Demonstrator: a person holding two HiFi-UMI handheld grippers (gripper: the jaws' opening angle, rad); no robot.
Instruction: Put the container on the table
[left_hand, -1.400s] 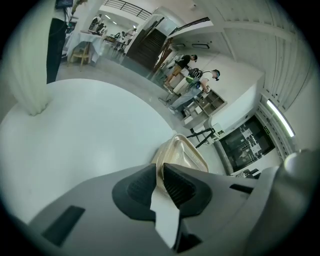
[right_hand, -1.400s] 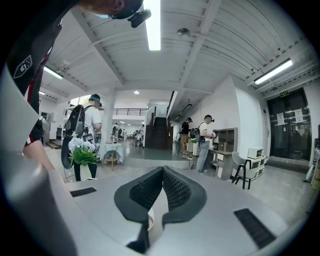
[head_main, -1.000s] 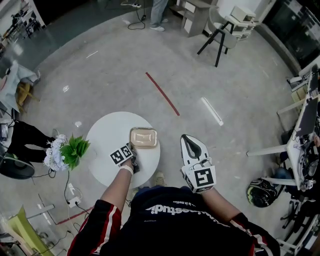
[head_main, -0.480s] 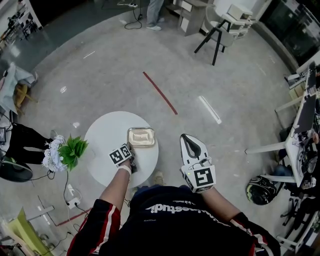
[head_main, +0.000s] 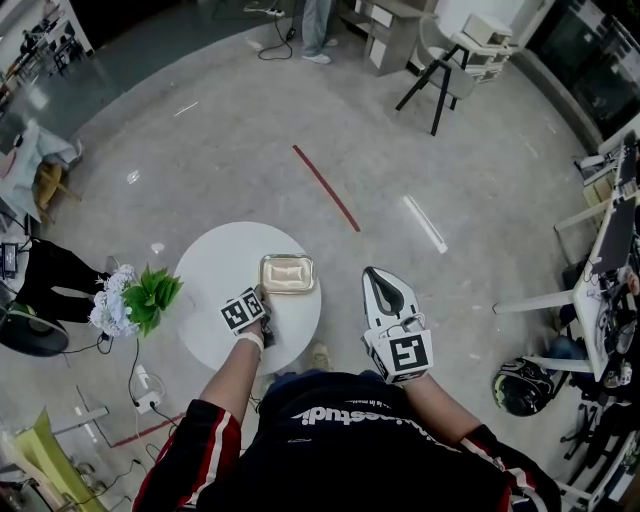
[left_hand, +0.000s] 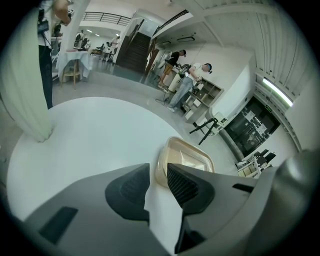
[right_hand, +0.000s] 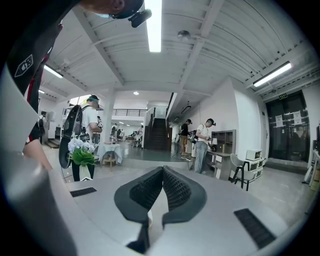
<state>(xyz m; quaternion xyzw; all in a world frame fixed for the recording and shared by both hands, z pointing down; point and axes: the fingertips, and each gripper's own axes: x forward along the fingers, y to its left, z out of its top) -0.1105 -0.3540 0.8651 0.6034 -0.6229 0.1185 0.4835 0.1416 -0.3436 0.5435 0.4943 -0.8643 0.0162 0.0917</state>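
Two grippers are held out in front of the person. The right gripper (head_main: 378, 280) hangs over the floor, off the table's right edge, well apart from everything on it; its own view shows the ribbed pads pressed together at the tips with nothing between them. The left gripper (head_main: 258, 300) reaches over the near right edge of the round white table (head_main: 215, 270). Its jaws stand a little apart, clamping nothing, and bare tabletop shows through the gap. Just past its tips lies the container (head_main: 287, 274), a shallow beige rectangular tray with rounded corners. It rests flat on the table near the right edge, with its near end right at the jaw tips. A green plant with pale flowers (head_main: 138, 300) stands off the table's left edge. Farther out on the grey floor runs a red strip (head_main: 325, 187). Beyond that is a black-legged stool (head_main: 437, 80).
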